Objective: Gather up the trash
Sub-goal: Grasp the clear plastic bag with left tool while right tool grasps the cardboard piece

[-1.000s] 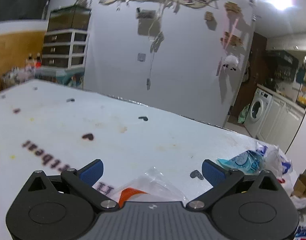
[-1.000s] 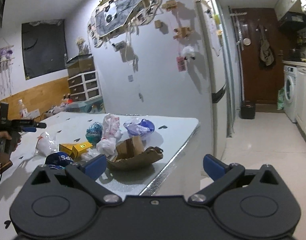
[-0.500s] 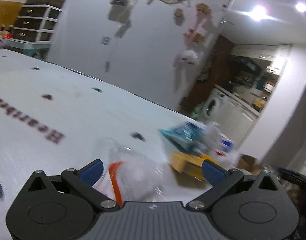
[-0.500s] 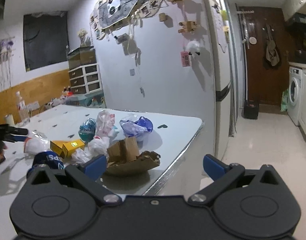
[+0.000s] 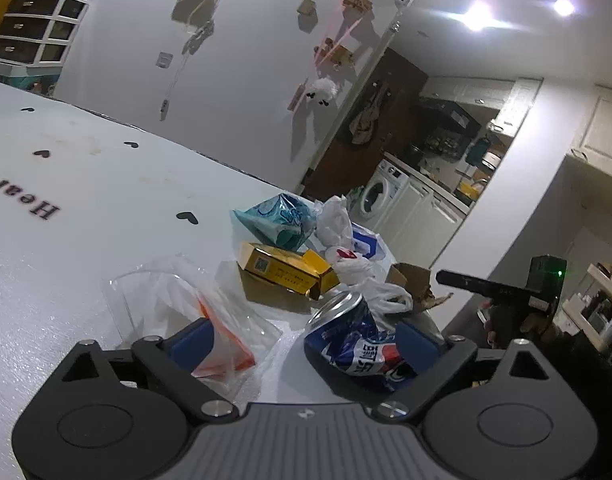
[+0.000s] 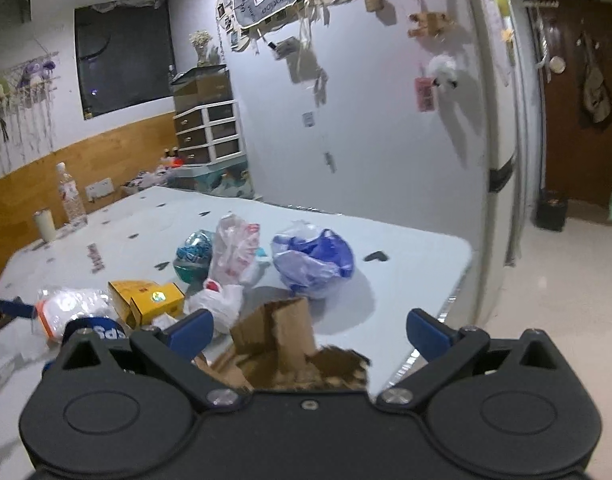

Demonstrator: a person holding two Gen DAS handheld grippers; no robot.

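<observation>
A pile of trash lies near the corner of the white table [image 5: 65, 240]. My left gripper [image 5: 306, 340] is low over the table, its jaws wide and closing. A clear plastic bag with an orange strip [image 5: 217, 320] and a crushed blue soda can [image 5: 354, 340] sit between its pads, which do not visibly press on them. Beyond them are a yellow box [image 5: 285, 268] and a teal bag [image 5: 277, 220]. My right gripper [image 6: 310, 328] is open, with torn brown cardboard [image 6: 281, 336] between its fingers. A blue-and-white plastic bag [image 6: 314, 260] lies behind the cardboard.
White crumpled bags [image 6: 233, 256] sit mid-pile. A water bottle [image 6: 69, 196] and a white cup [image 6: 45, 226] stand at the table's far left. The table edge [image 6: 454, 292] drops to the floor on the right, beside a tall white fridge [image 6: 386, 140].
The left view swung right along the table to the pile, bringing the can and yellow box into view. The right gripper moved closer, so the cardboard now lies between its fingers.
</observation>
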